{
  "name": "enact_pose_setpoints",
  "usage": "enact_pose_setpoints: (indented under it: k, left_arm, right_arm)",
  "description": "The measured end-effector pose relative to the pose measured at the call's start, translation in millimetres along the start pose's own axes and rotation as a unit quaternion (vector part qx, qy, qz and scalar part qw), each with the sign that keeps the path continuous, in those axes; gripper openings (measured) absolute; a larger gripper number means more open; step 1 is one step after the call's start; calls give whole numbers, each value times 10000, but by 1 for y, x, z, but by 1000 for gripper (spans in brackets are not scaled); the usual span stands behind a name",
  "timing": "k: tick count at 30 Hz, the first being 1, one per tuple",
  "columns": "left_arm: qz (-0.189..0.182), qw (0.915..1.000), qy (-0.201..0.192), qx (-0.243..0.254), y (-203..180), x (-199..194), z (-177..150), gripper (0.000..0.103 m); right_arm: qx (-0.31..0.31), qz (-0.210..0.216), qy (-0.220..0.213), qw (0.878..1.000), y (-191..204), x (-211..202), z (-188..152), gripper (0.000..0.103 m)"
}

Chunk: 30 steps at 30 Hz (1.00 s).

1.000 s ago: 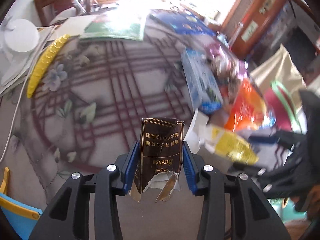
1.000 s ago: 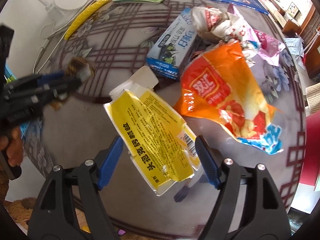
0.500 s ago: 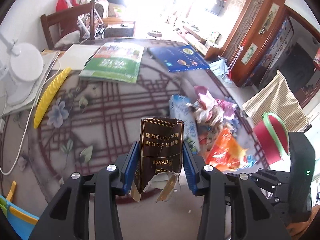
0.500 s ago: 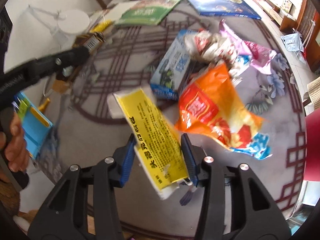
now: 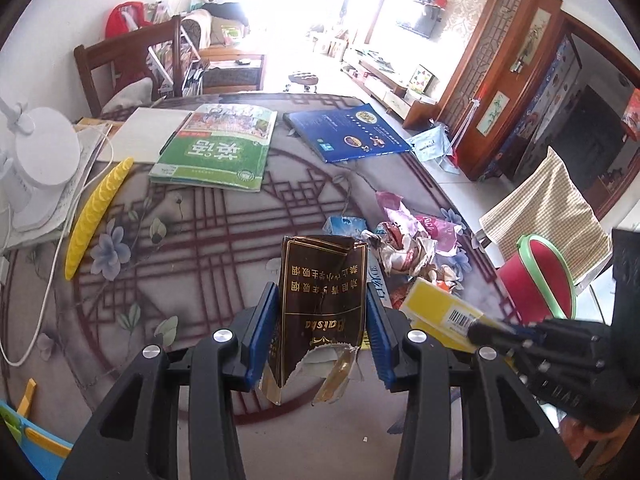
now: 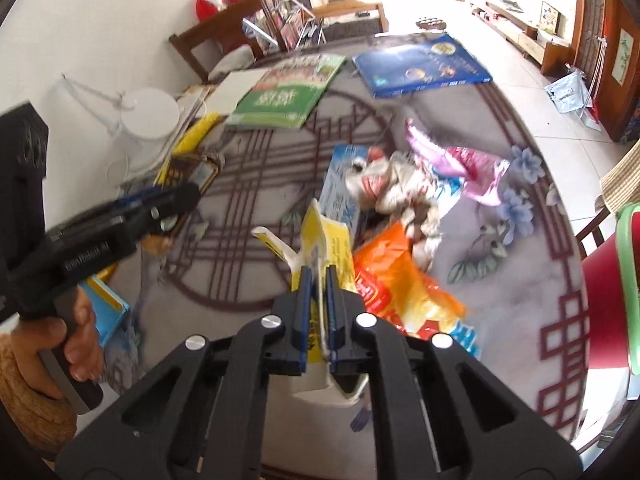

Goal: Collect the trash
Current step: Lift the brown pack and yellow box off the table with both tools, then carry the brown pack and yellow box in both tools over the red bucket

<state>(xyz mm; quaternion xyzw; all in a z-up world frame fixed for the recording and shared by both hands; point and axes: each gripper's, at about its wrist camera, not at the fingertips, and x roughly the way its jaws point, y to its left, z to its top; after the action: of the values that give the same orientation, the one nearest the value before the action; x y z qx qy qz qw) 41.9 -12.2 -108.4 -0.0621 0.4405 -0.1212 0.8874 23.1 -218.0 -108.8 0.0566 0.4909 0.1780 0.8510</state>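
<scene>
Since a second ago, right gripper has closed flat on the yellow packet; left gripper still clamps the torn brown pack.

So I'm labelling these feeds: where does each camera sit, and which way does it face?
Left wrist: on the left gripper, looking down over the table; its jaws hold a brown pack, right gripper at right.
Right wrist: on the right gripper, facing the trash; jaws shut on a yellow wrapper, left hand at left.
Shared: green book, blue book.
</scene>
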Motion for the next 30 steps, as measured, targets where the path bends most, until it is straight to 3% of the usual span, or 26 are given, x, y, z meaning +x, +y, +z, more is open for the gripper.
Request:
enact_pose_setpoints:
  k: [13,30]
  left_arm:
    - [53,9999,100,-76,-5,5,-2,40]
    - [83,9999,16,101,-44,8,10,40]
  right_arm:
    - [153,83,-252,9995,-15,-15,10,6]
    - [239,150,-749,9968,-42,-59,22,6]
